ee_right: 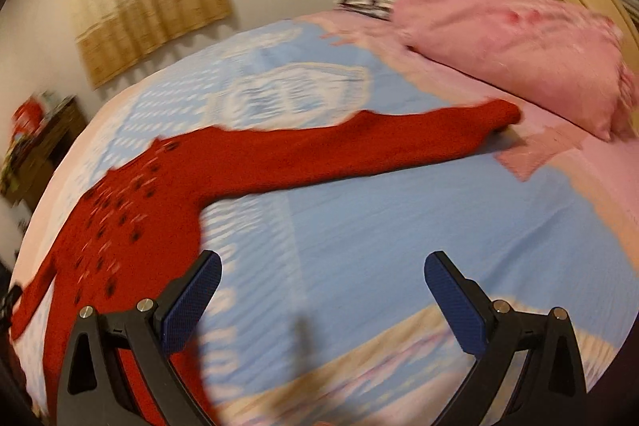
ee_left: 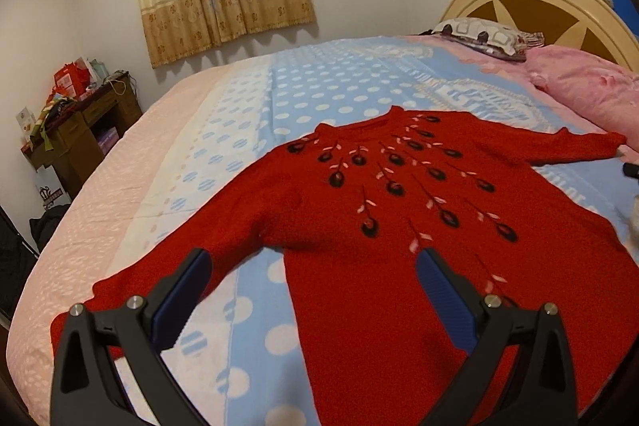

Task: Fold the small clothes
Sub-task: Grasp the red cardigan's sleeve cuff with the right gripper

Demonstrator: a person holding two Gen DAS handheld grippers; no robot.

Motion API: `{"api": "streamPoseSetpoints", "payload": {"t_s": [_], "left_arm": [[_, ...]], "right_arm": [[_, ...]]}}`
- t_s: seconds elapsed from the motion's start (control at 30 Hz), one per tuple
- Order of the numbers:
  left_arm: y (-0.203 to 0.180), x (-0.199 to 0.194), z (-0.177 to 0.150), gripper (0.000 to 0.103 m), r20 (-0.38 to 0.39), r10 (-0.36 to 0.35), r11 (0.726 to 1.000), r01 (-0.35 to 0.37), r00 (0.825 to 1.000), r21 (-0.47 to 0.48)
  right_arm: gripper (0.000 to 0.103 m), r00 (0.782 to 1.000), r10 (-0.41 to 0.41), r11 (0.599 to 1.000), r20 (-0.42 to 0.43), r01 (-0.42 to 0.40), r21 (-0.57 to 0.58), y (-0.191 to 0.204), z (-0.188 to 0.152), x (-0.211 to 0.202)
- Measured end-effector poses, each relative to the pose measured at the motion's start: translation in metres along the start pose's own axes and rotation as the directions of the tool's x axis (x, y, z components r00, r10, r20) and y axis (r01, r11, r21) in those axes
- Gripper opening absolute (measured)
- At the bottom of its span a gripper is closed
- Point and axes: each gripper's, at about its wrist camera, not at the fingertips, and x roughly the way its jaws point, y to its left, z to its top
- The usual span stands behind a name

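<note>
warm indoor light; right wrist view motion-blurred, edges fisheye-bent.

Red knit sweater (ee_left: 399, 226) lying flat, front up, filling the centre and lower right of the left wrist frame. Black and pink flower-bud embroidery fanning down from the round neckline. Both sleeves stretching out sideways, one reaching toward lower left, the other toward the right edge. In the blurred right wrist frame it is sitting left, one sleeve (ee_right: 359, 142) running to upper right.
</note>
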Motion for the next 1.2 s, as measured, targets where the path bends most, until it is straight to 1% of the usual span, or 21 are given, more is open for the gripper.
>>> {"api": "streamPoseSetpoints", "payload": {"t_s": [0.13,0.23,0.33,0.4,0.5,0.53,0.6,0.63,0.7,0.77,0.8,0.83,0.9,0.97,1.0,1.07,1.2], "left_arm": [[0.008,0.022,0.006,0.103,-0.023,0.023,1.0,-0.023,0.999,-0.009],[0.014,0.035,0.008,0.103,-0.038,0.037,0.999,-0.038,0.999,-0.022],[0.016,0.047,0.01,0.103,-0.051,0.044,0.998,-0.046,0.998,-0.032],[0.017,0.055,0.01,0.103,-0.059,0.051,0.998,-0.053,0.997,-0.033],[0.02,0.067,0.012,0.103,-0.073,0.049,0.998,-0.052,0.996,-0.046],[0.021,0.069,0.012,0.103,-0.078,0.048,0.997,-0.052,0.996,-0.051],[0.022,0.073,0.01,0.103,-0.088,0.047,0.997,-0.052,0.995,-0.057],[0.023,0.074,0.01,0.103,-0.089,0.046,0.997,-0.051,0.995,-0.059],[0.024,0.076,0.009,0.103,-0.091,0.047,0.997,-0.053,0.995,-0.062],[0.024,0.075,0.009,0.103,-0.088,0.053,0.996,-0.058,0.995,-0.062],[0.025,0.075,0.009,0.103,-0.087,0.052,0.996,-0.058,0.995,-0.064],[0.026,0.075,0.01,0.103,-0.086,0.05,0.996,-0.055,0.995,-0.068],[0.027,0.076,0.01,0.103,-0.084,0.046,0.996,-0.052,0.995,-0.071],[0.028,0.077,0.01,0.103,-0.087,0.052,0.996,-0.058,0.995,-0.071],[0.03,0.078,0.01,0.103,-0.087,0.052,0.996,-0.058,0.995,-0.075],[0.034,0.08,0.009,0.103,-0.09,0.049,0.995,-0.057,0.995,-0.086],[0.039,0.081,0.007,0.103,-0.092,0.04,0.993,-0.05,0.995,-0.105]], "right_arm": [[0.102,0.999,-0.046,0.994,-0.007,0.047,0.102,-0.042,0.021,0.013],[0.097,0.997,-0.079,0.984,-0.006,0.079,0.16,-0.069,0.037,0.02],[0.09,0.994,-0.107,0.972,-0.017,0.108,0.207,-0.094,0.05,0.03],[0.081,0.992,-0.119,0.964,-0.034,0.123,0.234,-0.107,0.059,0.04],[0.076,0.989,-0.139,0.954,-0.055,0.148,0.259,-0.123,0.068,0.053],[0.075,0.988,-0.139,0.949,-0.063,0.152,0.278,-0.129,0.072,0.058],[0.068,0.989,-0.126,0.935,-0.072,0.143,0.325,-0.141,0.078,0.067],[0.067,0.99,-0.124,0.931,-0.072,0.142,0.337,-0.144,0.081,0.071],[0.062,0.989,-0.128,0.923,-0.072,0.145,0.355,-0.148,0.089,0.077],[0.059,0.991,-0.108,0.916,-0.072,0.128,0.38,-0.153,0.095,0.083],[0.054,0.991,-0.103,0.911,-0.08,0.127,0.393,-0.156,0.098,0.088],[0.049,0.991,-0.109,0.907,-0.083,0.134,0.399,-0.157,0.099,0.091],[0.024,0.99,-0.111,0.902,-0.084,0.136,0.409,-0.159,0.102,0.096],[0.012,0.992,-0.09,0.897,-0.09,0.12,0.426,-0.16,0.103,0.102],[0.008,0.992,-0.088,0.897,-0.087,0.116,0.426,-0.159,0.103,0.102],[0.006,0.994,-0.087,0.907,-0.067,0.107,0.408,-0.152,0.106,0.098],[0.006,0.998,-0.067,0.936,-0.008,0.066,0.346,-0.124,0.122,0.082]]}}
